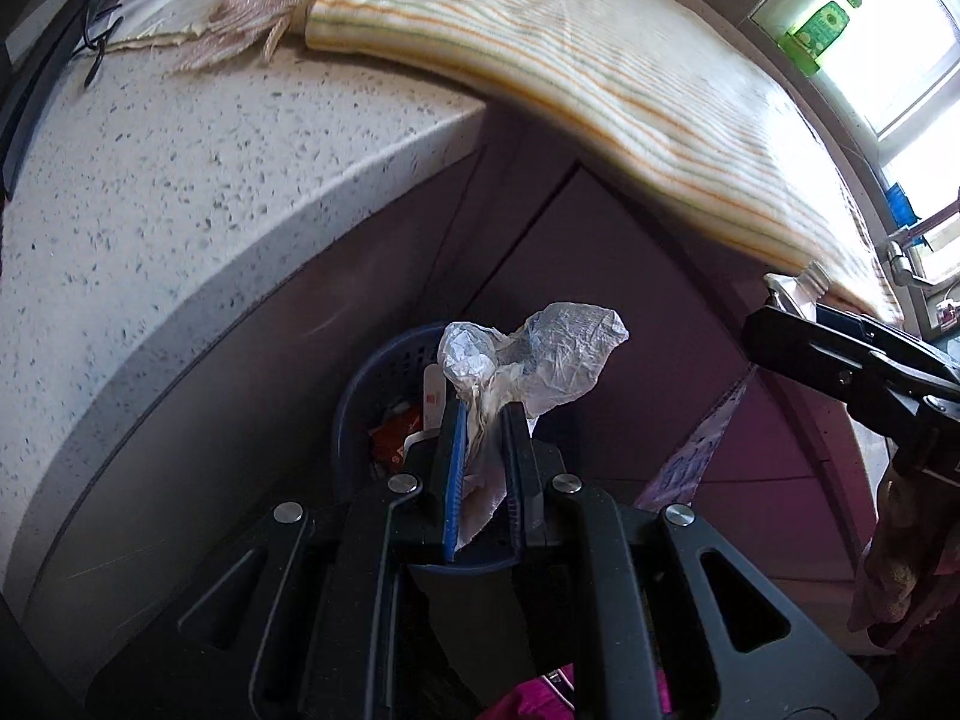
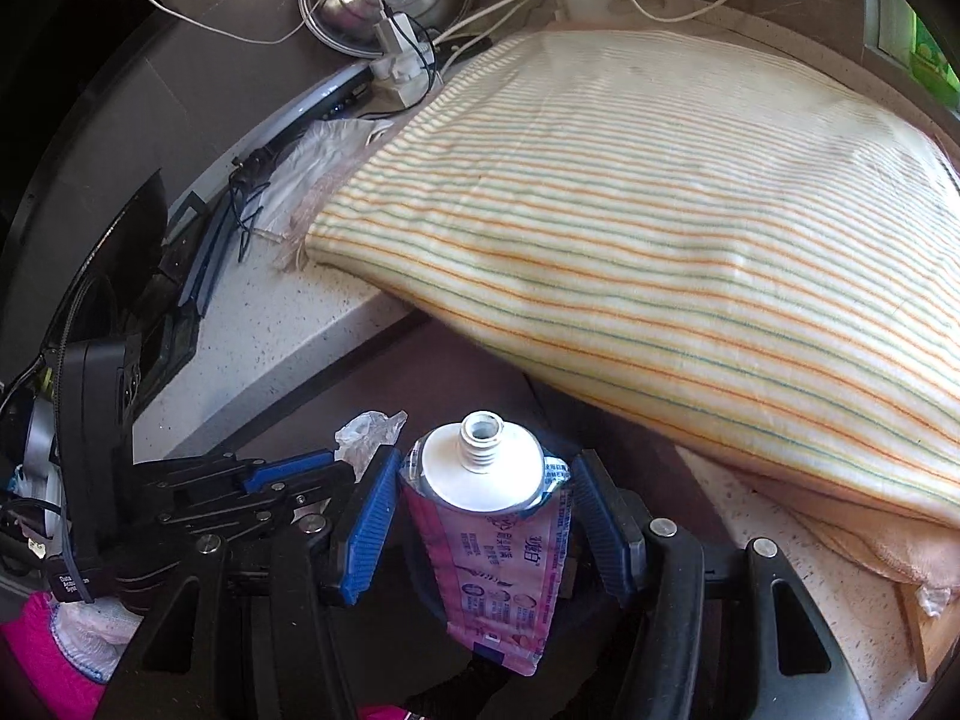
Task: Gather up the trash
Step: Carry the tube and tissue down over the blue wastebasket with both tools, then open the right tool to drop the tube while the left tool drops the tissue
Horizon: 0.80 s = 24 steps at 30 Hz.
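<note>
While left claw (image 1: 485, 414) pinches crumpled clear plastic (image 1: 540, 354), pink tube (image 2: 498, 540) uncapped.

A striped cushion (image 1: 576, 78) overhangs the countertop (image 1: 150, 192), wastebasket (image 1: 384, 372) below.

Pink toothpaste tube (image 2: 501, 564): Chinese print, too small to read.

Black claw (image 1: 483, 414) (blue ribbed pads (image 2: 367, 525))
</note>
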Each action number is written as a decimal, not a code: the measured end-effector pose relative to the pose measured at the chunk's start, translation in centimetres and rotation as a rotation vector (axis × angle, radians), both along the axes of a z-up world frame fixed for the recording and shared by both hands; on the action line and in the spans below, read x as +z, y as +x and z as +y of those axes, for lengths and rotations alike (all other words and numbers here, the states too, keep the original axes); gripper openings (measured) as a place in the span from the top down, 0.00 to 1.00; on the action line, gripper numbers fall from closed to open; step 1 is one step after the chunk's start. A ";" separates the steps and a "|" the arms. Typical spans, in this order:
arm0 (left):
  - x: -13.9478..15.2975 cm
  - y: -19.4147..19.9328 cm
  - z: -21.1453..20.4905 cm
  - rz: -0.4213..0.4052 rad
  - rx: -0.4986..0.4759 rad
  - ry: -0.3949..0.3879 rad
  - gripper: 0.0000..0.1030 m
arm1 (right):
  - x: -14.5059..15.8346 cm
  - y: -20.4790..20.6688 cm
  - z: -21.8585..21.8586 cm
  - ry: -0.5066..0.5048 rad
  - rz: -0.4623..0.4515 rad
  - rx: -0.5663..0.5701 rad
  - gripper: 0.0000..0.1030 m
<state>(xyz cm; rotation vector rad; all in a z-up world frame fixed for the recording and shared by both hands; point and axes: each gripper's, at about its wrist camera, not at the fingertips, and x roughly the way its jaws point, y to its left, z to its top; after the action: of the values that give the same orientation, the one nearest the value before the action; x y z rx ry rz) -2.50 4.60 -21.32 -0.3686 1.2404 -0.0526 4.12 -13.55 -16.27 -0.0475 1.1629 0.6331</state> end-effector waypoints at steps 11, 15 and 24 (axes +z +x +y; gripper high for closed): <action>-4.3 -0.4 -1.0 0.065 0.003 0.032 0.90 | -3.7 -0.1 0.7 -0.060 0.031 0.025 0.41; -5.4 -0.3 -1.2 0.080 -0.001 0.042 0.90 | -4.7 -0.2 0.8 -0.075 0.036 0.031 0.41; -7.6 0.4 -2.5 0.114 -0.005 0.070 0.90 | -7.0 -0.3 1.1 -0.125 0.050 0.040 0.41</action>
<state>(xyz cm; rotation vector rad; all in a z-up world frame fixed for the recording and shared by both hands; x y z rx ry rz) -2.10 2.11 -28.89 -0.3113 1.3526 0.0073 3.85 -12.40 -23.30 -0.1625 1.2517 0.5989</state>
